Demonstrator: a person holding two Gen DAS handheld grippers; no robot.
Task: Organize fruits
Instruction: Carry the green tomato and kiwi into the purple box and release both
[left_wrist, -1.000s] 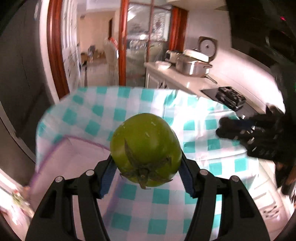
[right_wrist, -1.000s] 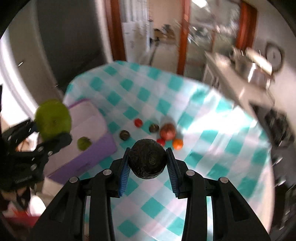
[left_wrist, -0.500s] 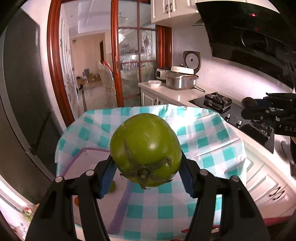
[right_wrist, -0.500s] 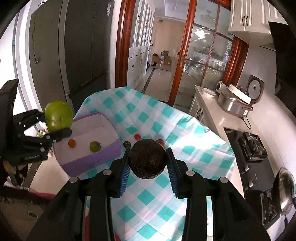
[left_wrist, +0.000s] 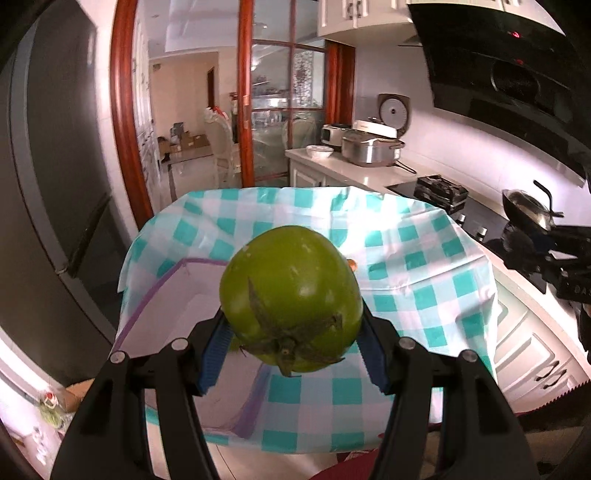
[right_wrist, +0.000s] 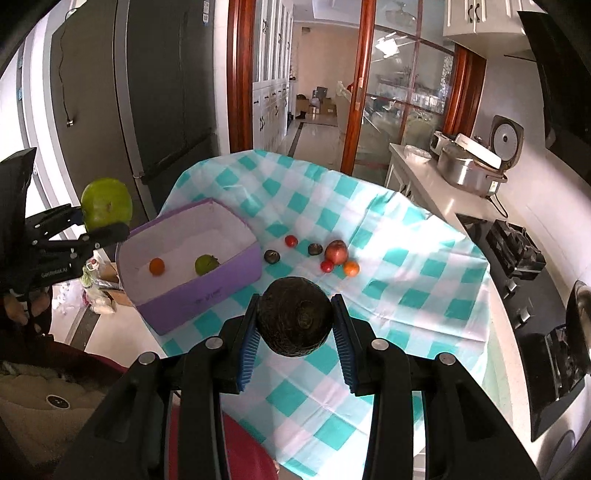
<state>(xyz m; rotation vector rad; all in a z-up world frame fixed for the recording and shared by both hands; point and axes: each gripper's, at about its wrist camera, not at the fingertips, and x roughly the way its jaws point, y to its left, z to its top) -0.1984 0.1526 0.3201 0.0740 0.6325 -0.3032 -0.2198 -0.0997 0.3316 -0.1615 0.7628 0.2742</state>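
Observation:
My left gripper (left_wrist: 291, 350) is shut on a large green tomato (left_wrist: 291, 295) and holds it high above the near edge of the purple box (left_wrist: 155, 291). It also shows in the right wrist view (right_wrist: 99, 227), left of the box (right_wrist: 207, 291). My right gripper (right_wrist: 295, 343) is shut on a dark round fruit (right_wrist: 293, 321) held above the table's front part. The box holds a small orange fruit (right_wrist: 156, 266) and a small green fruit (right_wrist: 205, 264). Several loose fruits lie right of the box, among them a red apple (right_wrist: 336, 251) and an orange one (right_wrist: 351, 268).
The table has a teal and white checked cloth (right_wrist: 399, 295). A counter with a rice cooker (right_wrist: 469, 166) and a stove (right_wrist: 517, 251) runs along the right. A dark fridge (right_wrist: 155, 110) stands at the left. Glass doors are behind the table.
Both grippers have risen and pulled back from the table, each still holding its fruit. The whole table and box now show from higher up.

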